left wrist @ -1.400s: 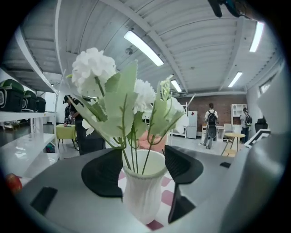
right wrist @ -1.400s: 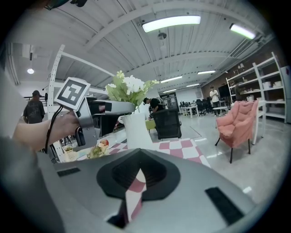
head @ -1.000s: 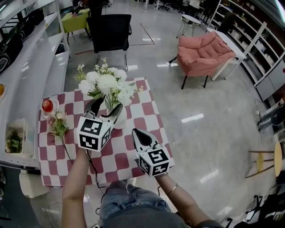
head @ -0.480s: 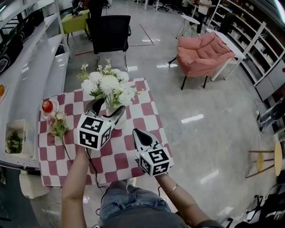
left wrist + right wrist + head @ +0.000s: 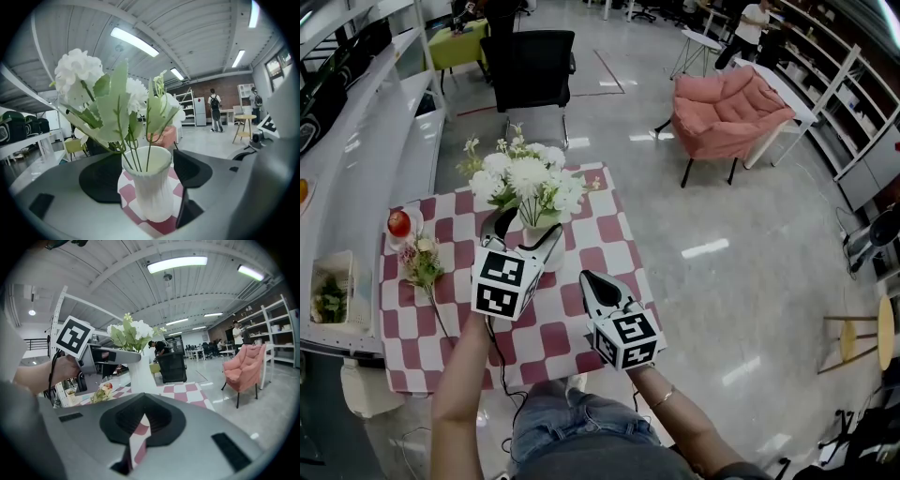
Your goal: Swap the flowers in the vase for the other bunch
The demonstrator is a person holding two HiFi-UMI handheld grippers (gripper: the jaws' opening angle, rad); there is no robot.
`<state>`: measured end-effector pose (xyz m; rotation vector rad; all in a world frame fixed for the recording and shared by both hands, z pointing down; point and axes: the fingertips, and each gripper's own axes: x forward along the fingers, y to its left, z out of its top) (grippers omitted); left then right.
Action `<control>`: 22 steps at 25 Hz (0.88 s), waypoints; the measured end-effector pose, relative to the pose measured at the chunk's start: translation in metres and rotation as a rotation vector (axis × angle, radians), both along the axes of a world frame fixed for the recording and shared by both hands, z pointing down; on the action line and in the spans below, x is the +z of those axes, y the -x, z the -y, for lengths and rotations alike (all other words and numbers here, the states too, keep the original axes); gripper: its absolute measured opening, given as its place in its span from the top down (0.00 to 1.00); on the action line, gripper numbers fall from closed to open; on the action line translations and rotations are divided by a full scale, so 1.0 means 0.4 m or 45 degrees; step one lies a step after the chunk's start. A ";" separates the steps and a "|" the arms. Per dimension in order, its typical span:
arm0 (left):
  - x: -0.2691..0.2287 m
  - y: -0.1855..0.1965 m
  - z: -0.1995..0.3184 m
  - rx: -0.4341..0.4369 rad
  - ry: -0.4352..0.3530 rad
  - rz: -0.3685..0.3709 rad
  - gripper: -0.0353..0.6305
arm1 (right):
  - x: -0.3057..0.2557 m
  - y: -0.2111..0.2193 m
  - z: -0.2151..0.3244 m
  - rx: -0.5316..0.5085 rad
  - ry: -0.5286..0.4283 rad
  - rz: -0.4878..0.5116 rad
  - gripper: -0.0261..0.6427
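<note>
- Left claw [image 5: 526, 225]: jaws just opened wide, white vase [image 5: 151, 197] of white flowers [image 5: 525, 178] standing between them.
- Right claw [image 5: 589, 278]: closed, empty, over checked bench [image 5: 609, 234].

No readable text or numbers are showing anywhere; only coded square markers are sitting on the left gripper [image 5: 528, 229] and right gripper [image 5: 592, 279] cubes, lower centre.

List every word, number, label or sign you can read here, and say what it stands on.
None can be read in any view.
Cubes on the left claw and right claw: black-and-white square markers, no letters or digits. The left claw's jaws have just been opening, with the vase between them.
Things on the shelves: too small to read.
</note>
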<state>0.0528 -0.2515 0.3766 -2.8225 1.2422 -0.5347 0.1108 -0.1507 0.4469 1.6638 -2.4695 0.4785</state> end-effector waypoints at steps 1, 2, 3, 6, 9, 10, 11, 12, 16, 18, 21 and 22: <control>0.007 0.000 0.001 -0.002 0.001 0.017 0.44 | 0.001 0.000 0.000 0.000 0.000 0.000 0.95; 0.014 0.000 0.001 -0.003 0.006 0.028 0.44 | 0.002 0.000 -0.001 0.000 0.001 0.000 0.95; 0.020 0.000 0.000 -0.004 0.013 0.035 0.44 | 0.003 -0.001 -0.003 0.001 0.002 0.001 0.95; 0.034 -0.001 -0.002 -0.012 0.028 0.052 0.44 | 0.001 -0.006 -0.007 0.003 0.005 0.001 0.95; 0.047 0.000 -0.004 -0.018 0.039 0.076 0.44 | -0.001 -0.013 -0.010 0.007 0.003 0.002 0.95; 0.052 0.002 -0.005 -0.018 0.044 0.081 0.44 | -0.001 -0.014 -0.011 0.008 0.004 0.002 0.95; 0.057 0.004 -0.005 -0.018 0.049 0.085 0.44 | -0.001 -0.013 -0.011 0.009 0.004 0.001 0.95; 0.061 0.006 -0.004 -0.019 0.055 0.086 0.44 | -0.001 -0.012 -0.011 0.009 0.005 0.000 0.95; 0.079 0.013 -0.007 -0.020 0.075 0.087 0.44 | 0.001 -0.005 -0.010 0.005 0.004 -0.003 0.95; 0.086 0.016 -0.015 -0.018 0.087 0.078 0.44 | 0.001 -0.003 -0.013 0.004 0.004 -0.003 0.95; 0.096 0.022 -0.032 -0.019 0.110 0.056 0.44 | -0.001 -0.001 -0.017 0.004 0.004 -0.002 0.95; 0.102 0.024 -0.039 -0.022 0.118 0.049 0.44 | -0.001 0.000 -0.018 0.003 0.003 -0.002 0.95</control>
